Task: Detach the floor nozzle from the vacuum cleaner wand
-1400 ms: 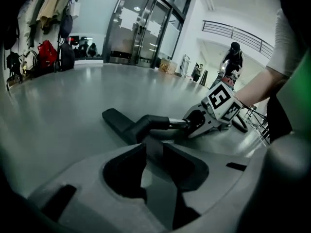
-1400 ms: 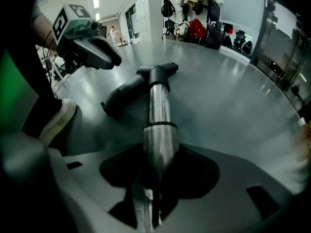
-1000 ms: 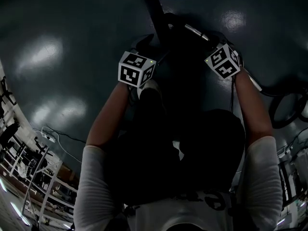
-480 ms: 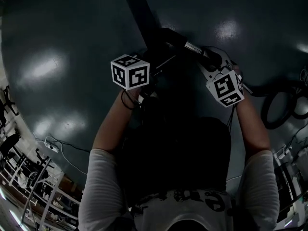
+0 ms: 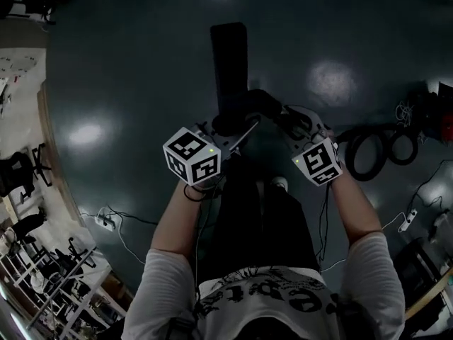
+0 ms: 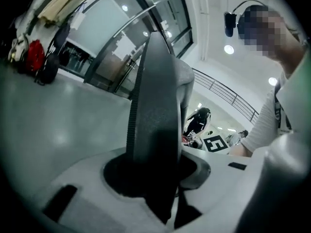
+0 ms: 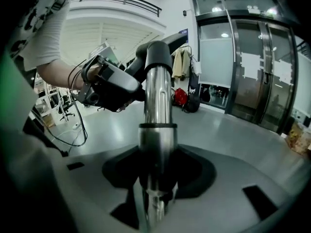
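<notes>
The black floor nozzle [image 5: 230,62] hangs in the air well above the dark floor, pointing away from me. My left gripper [image 5: 218,129] has its jaws closing on the nozzle; in the left gripper view the nozzle's dark ribbed edge [image 6: 155,120] rises from between the jaws. My right gripper [image 5: 294,122] is shut on the shiny metal wand [image 7: 158,110], which stands up between its jaws to a black elbow [image 7: 153,52]. That elbow [image 5: 256,105] joins the wand to the nozzle. The left gripper [image 7: 104,89] shows beside the elbow in the right gripper view.
Coiled black hoses and cables [image 5: 375,147] lie on the floor at the right. A power strip with a cord [image 5: 106,219] lies at the left, near office chairs and racks [image 5: 28,190]. My black trouser legs [image 5: 255,218] are directly below the grippers.
Both grippers have risen high off the floor, carrying the nozzle and wand up with them. The floor looks farther away, and the nozzle has swung to point straight ahead.
</notes>
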`<state>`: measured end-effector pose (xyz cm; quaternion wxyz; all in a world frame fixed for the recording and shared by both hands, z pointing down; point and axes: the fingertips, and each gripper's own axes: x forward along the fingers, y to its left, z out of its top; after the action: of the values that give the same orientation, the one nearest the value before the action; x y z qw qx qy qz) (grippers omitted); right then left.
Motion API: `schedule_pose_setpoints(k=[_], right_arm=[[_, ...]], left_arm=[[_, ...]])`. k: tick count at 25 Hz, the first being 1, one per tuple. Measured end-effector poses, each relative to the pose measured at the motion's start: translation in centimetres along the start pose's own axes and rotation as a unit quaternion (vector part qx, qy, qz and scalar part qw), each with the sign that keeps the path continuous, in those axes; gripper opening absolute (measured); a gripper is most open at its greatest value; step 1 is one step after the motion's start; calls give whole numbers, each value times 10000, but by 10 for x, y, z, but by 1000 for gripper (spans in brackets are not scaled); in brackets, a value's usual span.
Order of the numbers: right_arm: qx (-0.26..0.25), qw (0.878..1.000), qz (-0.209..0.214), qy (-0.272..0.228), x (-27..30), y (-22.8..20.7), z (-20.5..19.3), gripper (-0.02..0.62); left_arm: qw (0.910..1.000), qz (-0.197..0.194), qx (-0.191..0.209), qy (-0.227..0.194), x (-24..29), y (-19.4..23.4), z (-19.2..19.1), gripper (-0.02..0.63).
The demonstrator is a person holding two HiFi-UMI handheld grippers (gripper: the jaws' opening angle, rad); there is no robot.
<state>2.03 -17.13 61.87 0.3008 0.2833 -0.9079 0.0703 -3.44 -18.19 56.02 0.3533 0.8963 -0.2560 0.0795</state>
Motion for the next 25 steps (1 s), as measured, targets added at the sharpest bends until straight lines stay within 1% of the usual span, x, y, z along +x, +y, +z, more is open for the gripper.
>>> schedule_pose_setpoints(k=[2, 5, 8, 11, 15, 17, 19, 23, 25], right_arm=[[71, 9999, -87, -124, -43, 1, 52, 175], [136, 9993, -261, -216, -112, 8, 117, 175], [226, 9979, -455, -408, -177, 10, 167, 175], [181, 9958, -658, -605, -234, 11, 201, 175], [46, 9930, -906, -750, -294, 23, 237, 175], [4, 9918, -990, -810, -318, 31, 243, 175], [-4, 9902, -1083, -881, -340, 37, 245, 175], [-91, 9883, -1158, -991, -369, 51, 248, 175], [-146, 9879, -1158, -1021, -377, 56, 249, 175]], left_arm=[[9996, 6, 286, 73, -20, -50, 48, 133], [9976, 28, 675, 146, -49, -128, 108, 133], [9937, 57, 1115, 33, -66, -199, 157, 133], [9889, 86, 1479, -85, -77, -260, 189, 132], [9836, 124, 1780, -261, -99, -325, 216, 132], [9798, 163, 1968, -324, -106, -353, 217, 132], [9736, 246, 2231, -416, -108, -378, 219, 132], [9602, 439, 2671, -692, -118, -413, 218, 132], [9562, 516, 2775, -774, -122, -423, 217, 132]])
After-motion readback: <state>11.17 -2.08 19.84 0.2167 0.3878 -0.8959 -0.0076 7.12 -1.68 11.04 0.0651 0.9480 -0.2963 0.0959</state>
